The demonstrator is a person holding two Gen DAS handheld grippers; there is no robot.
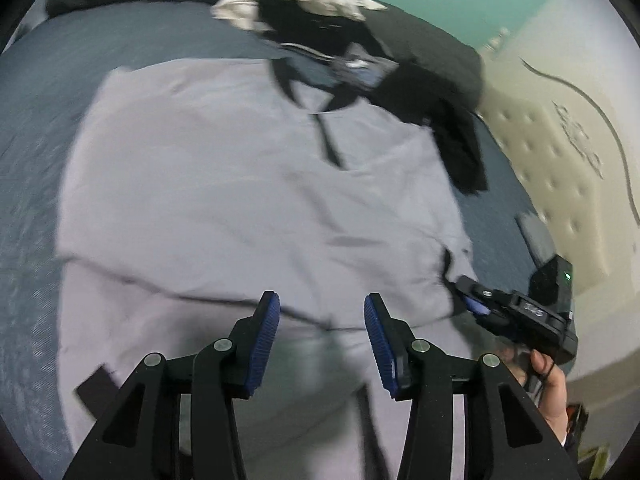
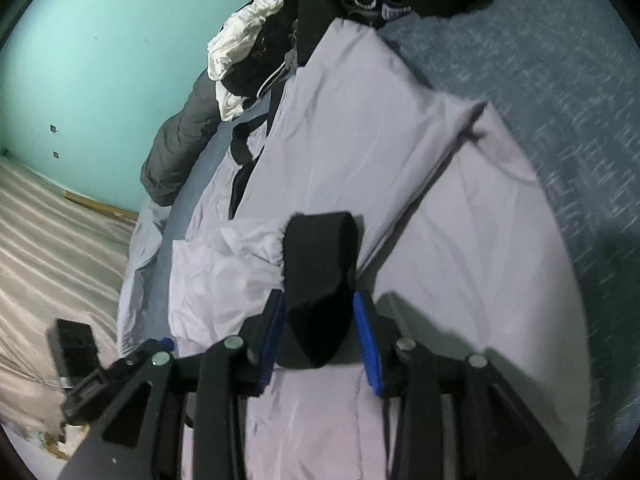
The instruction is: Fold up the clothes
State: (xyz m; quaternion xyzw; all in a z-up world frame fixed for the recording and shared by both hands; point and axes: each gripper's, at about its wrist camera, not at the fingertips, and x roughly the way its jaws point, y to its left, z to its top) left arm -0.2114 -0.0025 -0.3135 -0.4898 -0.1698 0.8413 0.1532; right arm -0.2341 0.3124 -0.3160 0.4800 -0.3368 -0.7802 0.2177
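Lilac jacket on bed; right claw part-open around black cuff; left claw part-open, empty; lay sleeve flat across the body.

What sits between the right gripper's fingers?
The jacket's black cuff lies between the right gripper fingers, seen in the right wrist view; pad contact is unclear.
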